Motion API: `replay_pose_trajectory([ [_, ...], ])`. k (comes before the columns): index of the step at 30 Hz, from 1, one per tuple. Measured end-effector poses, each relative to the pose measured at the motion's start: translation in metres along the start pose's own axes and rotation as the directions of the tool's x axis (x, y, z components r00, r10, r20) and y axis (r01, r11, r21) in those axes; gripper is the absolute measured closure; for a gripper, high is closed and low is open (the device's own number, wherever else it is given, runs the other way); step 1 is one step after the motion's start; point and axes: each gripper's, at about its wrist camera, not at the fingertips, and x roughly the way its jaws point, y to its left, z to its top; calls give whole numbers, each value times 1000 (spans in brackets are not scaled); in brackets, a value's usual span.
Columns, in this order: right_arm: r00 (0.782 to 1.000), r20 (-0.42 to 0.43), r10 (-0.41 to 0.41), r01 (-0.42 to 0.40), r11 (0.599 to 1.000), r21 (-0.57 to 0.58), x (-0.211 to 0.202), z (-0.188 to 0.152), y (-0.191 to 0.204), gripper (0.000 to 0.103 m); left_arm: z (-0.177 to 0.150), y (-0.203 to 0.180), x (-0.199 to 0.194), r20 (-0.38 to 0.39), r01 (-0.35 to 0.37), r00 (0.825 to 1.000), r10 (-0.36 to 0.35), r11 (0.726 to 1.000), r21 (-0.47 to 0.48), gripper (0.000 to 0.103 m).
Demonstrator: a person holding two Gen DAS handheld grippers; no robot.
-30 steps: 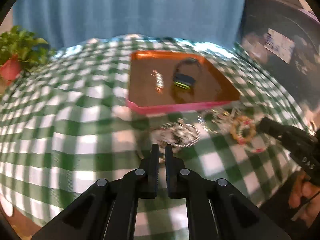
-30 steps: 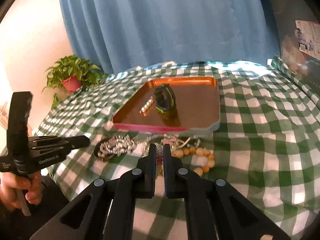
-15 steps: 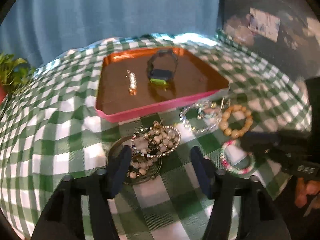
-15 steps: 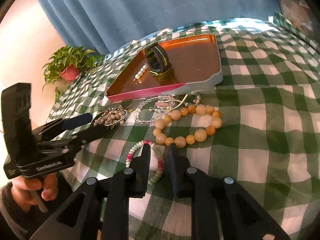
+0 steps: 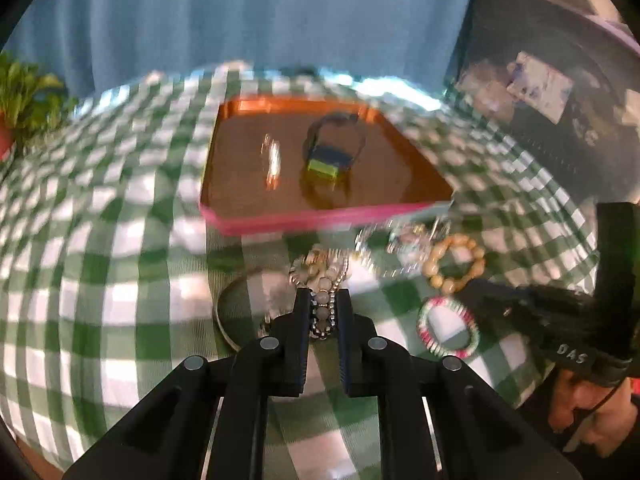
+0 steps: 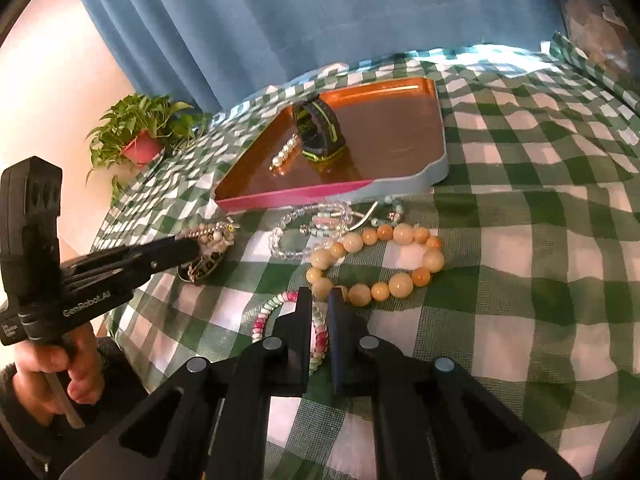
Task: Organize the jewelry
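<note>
Here: left gripper [image 5: 323, 300] closing on a rhinestone-and-bead bracelet [image 5: 320, 280], strand pinched between the pads, lying over a thin metal bangle [image 5: 224, 312] on the green checked cloth [image 5: 120, 280]. Rest of that bracelet bunched at 12 o'clock from the fingertips, blurred.

Right gripper [image 6: 319, 298] narrowed to a slit, clamped on a pink-white-green bead bracelet [image 6: 264, 312]; beads showing in the gap between the fingers and curving out toward 9 o'clock.

Amber bead bracelet [image 6: 384, 264] just past the right fingertips, at 1 o'clock. Clear bead strands [image 6: 312, 228] tangled beyond it, against the tray's near edge.

Tray [image 6: 400, 182] at 12 o'clock, copper floor, pink and pale-blue rim. Inside: black band with lime trim [image 6: 320, 130], standing on edge; short pearl piece [image 6: 286, 152] beside it at 9 o'clock.

Potted plant [image 6: 140, 136] far left, at 10 o'clock. Blue curtain [image 6: 320, 20] behind.
</note>
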Motion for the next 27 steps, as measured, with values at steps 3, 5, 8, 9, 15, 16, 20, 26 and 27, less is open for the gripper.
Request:
replay_pose_trajectory([
  [3, 1000, -24, -19, 19, 1000, 2, 5, -1, 0, 93, -6, 2, 3, -14, -24, 1000, 24, 1000, 9, 89],
  [5, 999, -30, -10, 11, 1000, 16, 6, -2, -2, 91, -9, 3, -1, -10, -26, 1000, 27, 1000, 13, 89],
  [8, 1000, -30, -8, 8, 1000, 20, 7, -3, -2, 91, -13, 4, -8, 2, -12, 1000, 12, 1000, -4, 89],
  [9, 1000, -31, -7, 7, 1000, 20, 7, -4, -2, 90, -13, 5, -9, -1, -8, 1000, 8, 1000, -10, 89],
  [15, 999, -28, -15, 15, 1000, -2, 7, -4, 2, 89, -14, 7, -15, -23, -29, 999, 28, 999, -37, 88],
  [16, 999, -29, -15, 15, 1000, -8, 7, -4, 3, 88, -13, 6, -19, -9, -24, 1000, 24, 999, -34, 88],
  [20, 1000, -30, -4, 4, 1000, 3, 8, -3, 1, 95, -10, 4, -32, 30, -10, 999, 11, 1000, -22, 94],
  [26, 998, 52, 18, -19, 1000, 14, -9, 3, -1, 97, 3, -1, -49, 50, -4, 999, 4, 1000, -1, 100],
  [27, 998, 54, 19, -20, 1000, 13, -10, 3, -1, 96, 2, -4, -45, 31, -26, 999, 25, 999, 27, 98],
])
